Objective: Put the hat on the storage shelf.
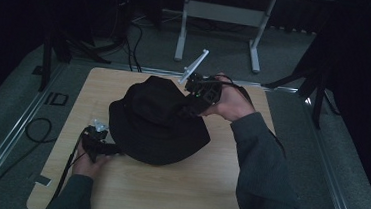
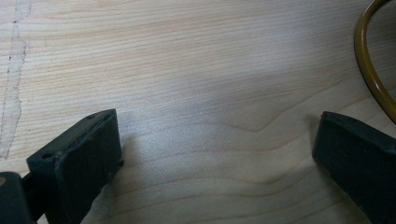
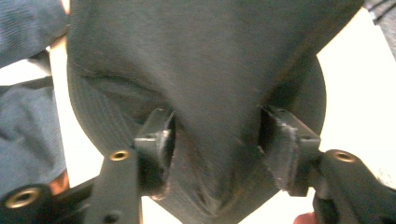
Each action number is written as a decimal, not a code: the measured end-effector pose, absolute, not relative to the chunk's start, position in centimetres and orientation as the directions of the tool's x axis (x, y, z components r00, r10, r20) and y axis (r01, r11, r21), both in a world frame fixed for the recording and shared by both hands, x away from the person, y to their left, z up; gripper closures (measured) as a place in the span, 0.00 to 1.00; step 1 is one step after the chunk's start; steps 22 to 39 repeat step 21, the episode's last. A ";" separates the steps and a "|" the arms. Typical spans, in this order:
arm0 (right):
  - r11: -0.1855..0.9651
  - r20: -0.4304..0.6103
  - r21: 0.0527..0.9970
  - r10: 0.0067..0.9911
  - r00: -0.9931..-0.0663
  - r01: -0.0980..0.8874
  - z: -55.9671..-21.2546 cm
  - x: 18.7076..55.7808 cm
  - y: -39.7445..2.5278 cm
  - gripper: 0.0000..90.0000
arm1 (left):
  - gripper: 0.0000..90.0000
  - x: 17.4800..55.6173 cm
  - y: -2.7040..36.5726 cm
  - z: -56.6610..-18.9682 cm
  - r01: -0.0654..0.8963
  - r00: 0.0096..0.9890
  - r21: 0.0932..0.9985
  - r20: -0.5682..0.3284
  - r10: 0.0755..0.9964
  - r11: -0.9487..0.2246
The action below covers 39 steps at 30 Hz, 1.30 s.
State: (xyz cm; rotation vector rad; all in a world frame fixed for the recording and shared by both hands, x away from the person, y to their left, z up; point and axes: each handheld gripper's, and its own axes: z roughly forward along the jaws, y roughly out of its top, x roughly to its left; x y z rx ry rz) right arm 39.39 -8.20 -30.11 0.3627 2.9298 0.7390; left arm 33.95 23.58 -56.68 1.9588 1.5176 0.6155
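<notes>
The black hat (image 1: 159, 122) lies on the wooden surface (image 1: 176, 194), between the two claws. The right claw (image 1: 190, 101) pinches a fold of the crown, and the cloth bunches between its jaws (image 3: 219, 154). The left claw (image 1: 101, 145) rests just beside the brim, its jaws spread wide over bare wood (image 2: 210, 116). The hat looks light and soft, so it will probably sag and fold when it is lifted. I think the brim is a little stiffer; taking it there with the left claw should keep the shape better.
</notes>
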 end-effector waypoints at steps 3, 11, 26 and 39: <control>0.844 -0.041 0.488 0.276 -0.960 0.222 -29.8 39.3 -8.6 0.43 | 0.01 34.0 23.6 -56.7 0.702 0.246 0.688 0.009 0.969 -0.185; 0.841 -0.119 0.472 0.359 -0.926 0.265 -29.7 38.6 -9.9 0.32 | 0.01 34.0 23.6 -56.7 0.702 0.246 0.688 0.008 0.969 -0.183; 0.788 -0.077 0.518 0.429 -0.900 0.332 -30.8 38.6 -13.9 0.31 | 0.01 34.0 23.6 -56.7 0.702 0.245 0.688 0.008 0.969 -0.183; 0.788 -0.077 0.518 0.429 -0.900 0.332 -30.8 38.6 -13.9 0.31 | 0.01 34.0 23.6 -56.7 0.702 0.245 0.688 0.008 0.969 -0.183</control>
